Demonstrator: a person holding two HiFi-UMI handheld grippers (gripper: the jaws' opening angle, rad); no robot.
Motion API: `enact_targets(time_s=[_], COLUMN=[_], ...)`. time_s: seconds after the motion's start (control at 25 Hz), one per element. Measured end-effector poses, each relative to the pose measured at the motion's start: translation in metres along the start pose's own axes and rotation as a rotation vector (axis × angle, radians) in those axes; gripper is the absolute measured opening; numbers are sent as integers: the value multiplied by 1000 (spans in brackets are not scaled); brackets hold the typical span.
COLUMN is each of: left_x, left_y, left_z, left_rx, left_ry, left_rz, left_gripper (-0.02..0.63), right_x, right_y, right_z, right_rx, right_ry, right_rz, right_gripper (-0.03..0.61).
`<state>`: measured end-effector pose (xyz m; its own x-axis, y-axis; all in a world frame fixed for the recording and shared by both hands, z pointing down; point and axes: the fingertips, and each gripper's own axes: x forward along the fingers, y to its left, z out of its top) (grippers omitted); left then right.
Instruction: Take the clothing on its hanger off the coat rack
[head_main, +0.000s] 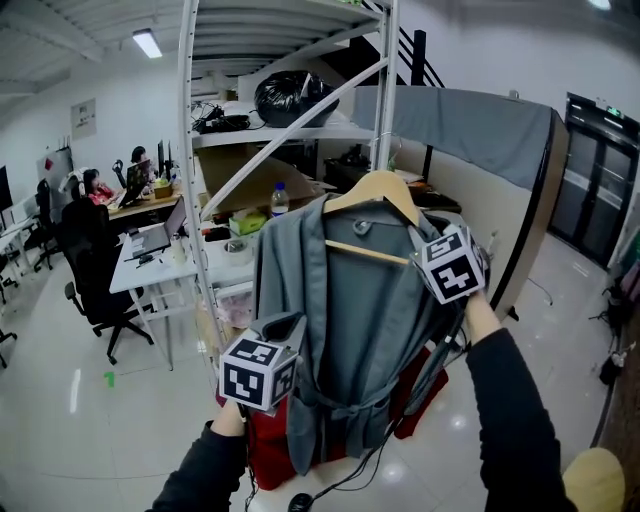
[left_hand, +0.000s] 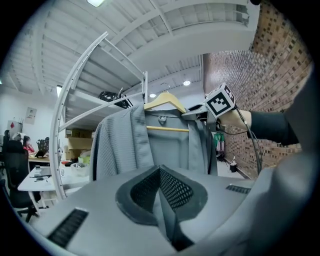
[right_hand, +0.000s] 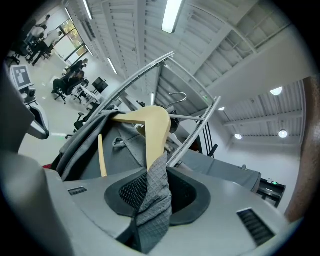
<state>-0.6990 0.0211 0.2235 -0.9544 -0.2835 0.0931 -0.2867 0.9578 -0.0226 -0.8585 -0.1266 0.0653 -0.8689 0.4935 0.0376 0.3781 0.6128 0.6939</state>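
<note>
- Right gripper (right_hand: 152, 192): jaws clamped on a fold of the grey garment (head_main: 345, 330) at the right shoulder end of the wooden hanger (head_main: 375, 190). The fabric covers the hanger tip, so the contact between pad and wood cannot be made out.
- Left gripper (left_hand: 161, 192): jaws together, nothing between them. It sits low at the garment's left edge, and its marker cube covers part of that edge in the head view.
- Garment: draped on the hanger, in front of the white rack (head_main: 188, 150), collar up, belt tied at the waist.
- Hanger hook (right_hand: 176, 95): lies close to the rack's diagonal brace and upright. Whether it rests on a rack member cannot be determined.
- A red object (head_main: 265, 440) behind the lower hem is mostly hidden.
- Boundaries: rack uprights directly behind the garment; grey partition (head_main: 470, 130) behind and to the right; a counter (head_main: 150, 245) with chairs to the left.
- Open floor (head_main: 60, 400) lies to the lower left and also to the right of the partition. Cables (head_main: 345, 475) trail on the floor under the garment.
</note>
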Motion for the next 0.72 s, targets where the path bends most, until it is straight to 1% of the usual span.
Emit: enact_targets(time_s=[0.16, 0.32, 0.52, 0.72], left_x=[43, 82, 122, 151], left_y=[32, 58, 83, 104], left_z=[4, 3, -6, -19], left_rx=[-10, -17, -28, -42], left_ry=[-14, -8, 15, 44], left_rz=[-19, -37, -64, -84], left_gripper=[-8, -8, -8, -8], right_x=[57, 104, 150, 182], right_y=[7, 12, 19, 38], right_z=[-12, -29, -52, -77], right_rx=[2, 9, 18, 7], right_ry=[20, 43, 64, 78], right_rz=[7, 10, 8, 18], right_gripper=[91, 91, 90, 90])
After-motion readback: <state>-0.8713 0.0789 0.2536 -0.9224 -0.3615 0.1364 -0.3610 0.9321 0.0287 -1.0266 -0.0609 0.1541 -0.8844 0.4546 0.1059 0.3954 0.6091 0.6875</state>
